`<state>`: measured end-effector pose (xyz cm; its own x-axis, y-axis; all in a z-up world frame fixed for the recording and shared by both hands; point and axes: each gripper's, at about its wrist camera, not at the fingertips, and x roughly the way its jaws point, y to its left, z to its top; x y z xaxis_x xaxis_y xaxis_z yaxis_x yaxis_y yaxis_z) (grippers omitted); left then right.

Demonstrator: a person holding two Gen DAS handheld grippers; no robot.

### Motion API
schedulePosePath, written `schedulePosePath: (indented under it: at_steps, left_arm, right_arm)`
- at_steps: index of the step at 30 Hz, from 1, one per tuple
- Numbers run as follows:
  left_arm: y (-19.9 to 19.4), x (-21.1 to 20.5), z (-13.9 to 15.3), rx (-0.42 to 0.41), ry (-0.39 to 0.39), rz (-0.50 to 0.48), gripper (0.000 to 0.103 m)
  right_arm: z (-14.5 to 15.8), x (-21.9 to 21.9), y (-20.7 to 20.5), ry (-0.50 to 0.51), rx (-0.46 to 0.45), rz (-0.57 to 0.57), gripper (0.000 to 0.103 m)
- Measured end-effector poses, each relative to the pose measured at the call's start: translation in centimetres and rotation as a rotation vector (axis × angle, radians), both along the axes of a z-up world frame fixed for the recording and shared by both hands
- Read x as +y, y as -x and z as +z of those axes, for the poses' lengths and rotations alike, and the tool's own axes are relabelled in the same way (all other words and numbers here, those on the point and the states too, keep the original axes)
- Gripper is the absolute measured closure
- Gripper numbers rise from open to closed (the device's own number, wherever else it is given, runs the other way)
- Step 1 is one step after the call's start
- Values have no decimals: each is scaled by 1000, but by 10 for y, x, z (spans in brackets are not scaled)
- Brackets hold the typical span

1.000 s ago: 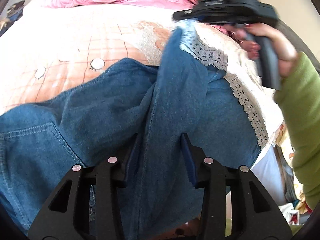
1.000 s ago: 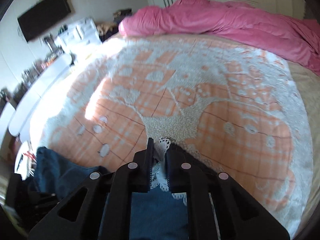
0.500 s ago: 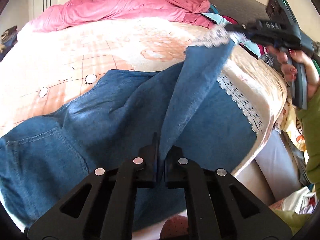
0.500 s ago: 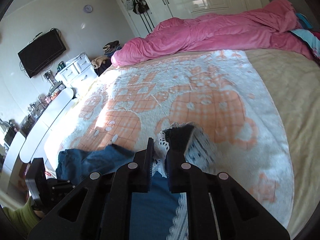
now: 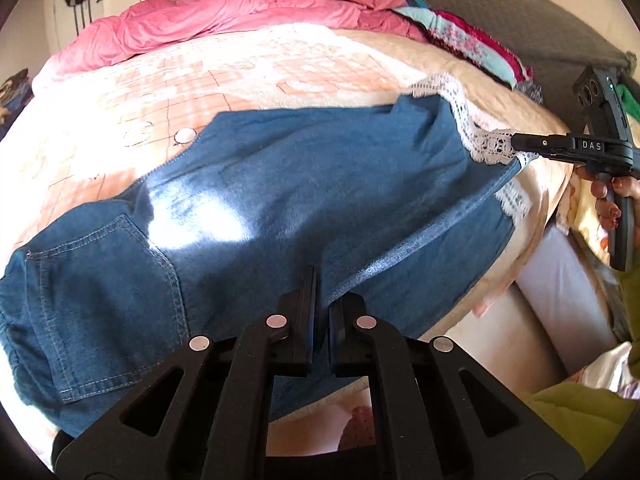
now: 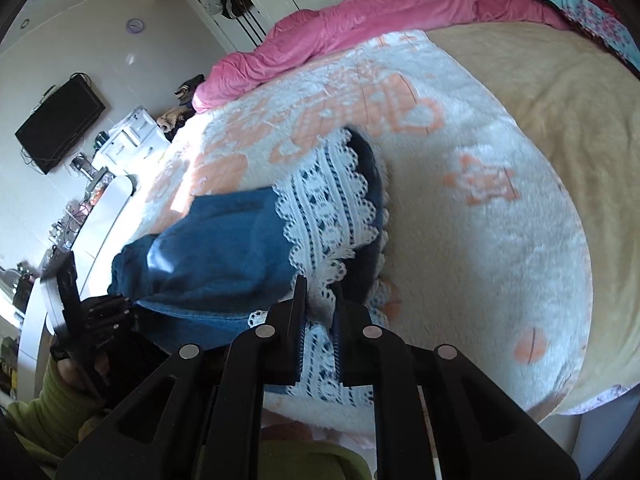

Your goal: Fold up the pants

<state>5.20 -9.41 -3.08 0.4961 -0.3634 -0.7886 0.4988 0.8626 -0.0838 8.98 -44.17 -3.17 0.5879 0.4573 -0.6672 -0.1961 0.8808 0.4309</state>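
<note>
Lace hem [image 5: 491, 145] now pulled out sideways by right gripper [image 5: 520, 145], fingers pinching it – left gripper [image 5: 323, 300] angled down, pinching pants [image 5: 304, 184].

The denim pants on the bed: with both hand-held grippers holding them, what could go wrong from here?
1. The right hand-held gripper pinches only the lace hem; a hard pull might tear it or let it slip.
2. The denim pants lie near the bed's edge, so the lower leg could slide off.
</note>
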Motion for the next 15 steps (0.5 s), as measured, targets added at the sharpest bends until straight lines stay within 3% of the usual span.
schedulePosePath:
  at_steps: [9, 12, 15]
  left_arm:
    - [7, -14, -11, -11, -96, -20, 103]
    - [9, -18, -15, -13, -147, -19, 103]
    - [16, -16, -11, -23, -152, -35, 103]
  right_arm:
    - [-18, -9, 15, -29, 27, 39, 80]
    - [-24, -12, 19, -3, 21, 51, 91]
    - [-25, -20, 24, -25, 18, 52, 93]
